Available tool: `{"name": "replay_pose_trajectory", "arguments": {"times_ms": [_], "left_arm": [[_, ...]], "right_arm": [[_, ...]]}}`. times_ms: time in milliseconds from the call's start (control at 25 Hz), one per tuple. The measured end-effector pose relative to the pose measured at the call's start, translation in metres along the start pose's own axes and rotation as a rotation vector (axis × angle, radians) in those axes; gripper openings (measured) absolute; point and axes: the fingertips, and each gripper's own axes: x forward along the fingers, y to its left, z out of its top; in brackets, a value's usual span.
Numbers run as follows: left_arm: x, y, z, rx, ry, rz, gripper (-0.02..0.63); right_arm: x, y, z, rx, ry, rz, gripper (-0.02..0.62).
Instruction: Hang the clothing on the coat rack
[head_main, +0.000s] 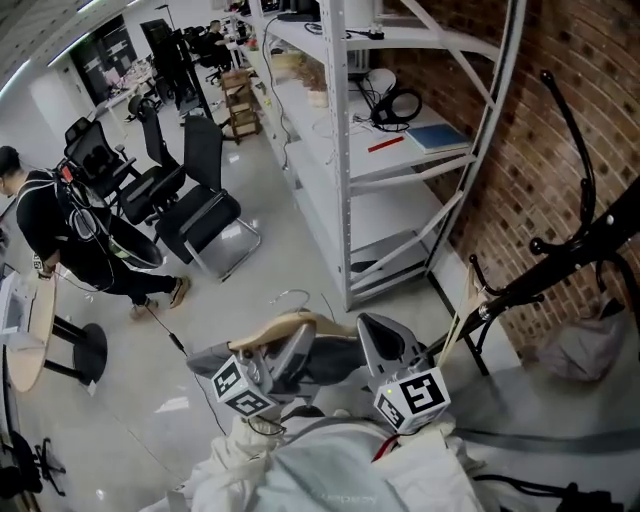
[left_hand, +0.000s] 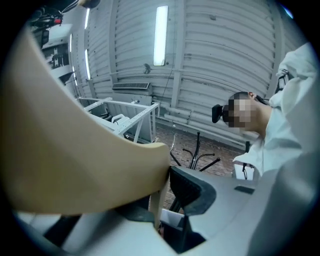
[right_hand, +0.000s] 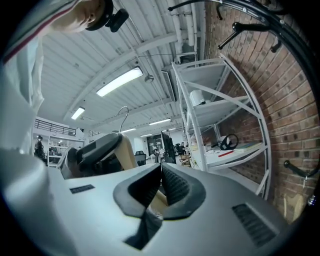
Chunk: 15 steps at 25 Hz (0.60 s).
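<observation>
While clothing (head_main: 340, 470) bunches beneath, left gripper (left_hand: 167, 176) clamps hanger (left_hand: 75, 150); right gripper (right_hand: 161, 172) (narrow) pinches its end.

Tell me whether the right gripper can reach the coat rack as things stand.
Probably yes: the coat rack stands just right of the right gripper, with nothing obvious between them. Its jaws are shut on the wooden hanger, so the white garment goes along.

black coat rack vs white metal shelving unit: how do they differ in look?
The black coat rack is a pole with curved hooks; the white metal shelving unit has straight uprights and flat shelves. The rack's visible hooks are bare; the shelves hold a blue book. Both stand by the brick wall.
</observation>
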Motion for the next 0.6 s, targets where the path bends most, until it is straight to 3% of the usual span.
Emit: {"name": "replay_pose_trajectory", "arguments": {"times_ms": [600], "left_arm": [[0.091,0.053,-0.038,-0.242,0.149,-0.304,0.101]], "right_arm": [[0.001,-0.087,0.01,-0.026,-0.036,-0.408,0.025]]}}
